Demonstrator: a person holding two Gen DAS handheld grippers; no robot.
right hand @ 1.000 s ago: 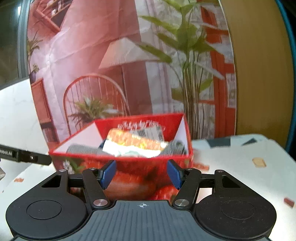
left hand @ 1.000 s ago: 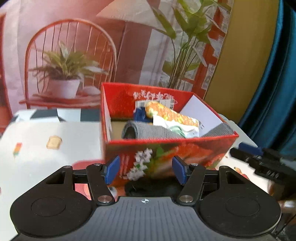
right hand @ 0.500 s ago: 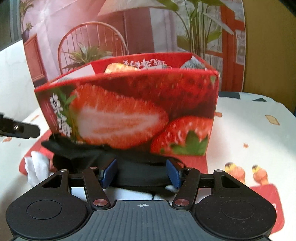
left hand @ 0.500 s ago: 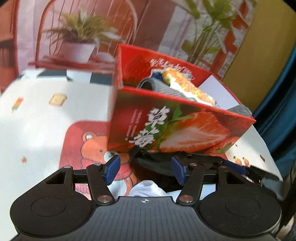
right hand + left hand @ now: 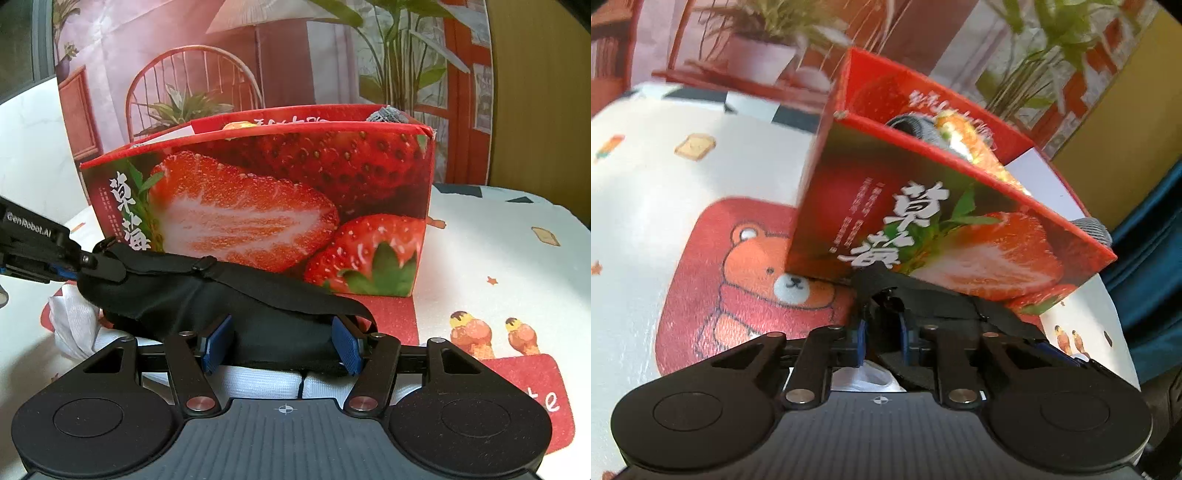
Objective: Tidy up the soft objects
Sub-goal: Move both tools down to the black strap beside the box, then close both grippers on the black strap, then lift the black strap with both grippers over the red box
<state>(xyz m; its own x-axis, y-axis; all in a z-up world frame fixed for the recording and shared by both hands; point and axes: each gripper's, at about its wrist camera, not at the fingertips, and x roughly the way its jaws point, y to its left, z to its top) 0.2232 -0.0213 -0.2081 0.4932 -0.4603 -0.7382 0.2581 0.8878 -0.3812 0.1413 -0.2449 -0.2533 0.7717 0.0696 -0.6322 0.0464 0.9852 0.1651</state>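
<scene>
On the tablecloth, just in front of the red strawberry box, lies a black fabric item with a strap; looks like an eye mask, can't confirm. It sits on top of folded white cloth, with a crumpled white piece at its left end.

Left gripper: blue pads nearly together, pinching one end of the black fabric. Same grip shows in the right wrist view, where the left gripper comes in from the left edge and clamps the fabric's end.

Right gripper: jaws wide apart, blue pads straddling the black fabric on both sides. Pads look close to the fabric, but contact can't be confirmed. Not clamped.

Box is open-topped and already holds soft things: a grey knit piece and an orange-patterned item poke above the near wall in the left wrist view. Grey knit also shows over the rim at the far right corner in the right wrist view.

Box stands partly on a red bear print in the tablecloth. Left view is tilted and motion-blurred, so fine detail there is poor.
</scene>
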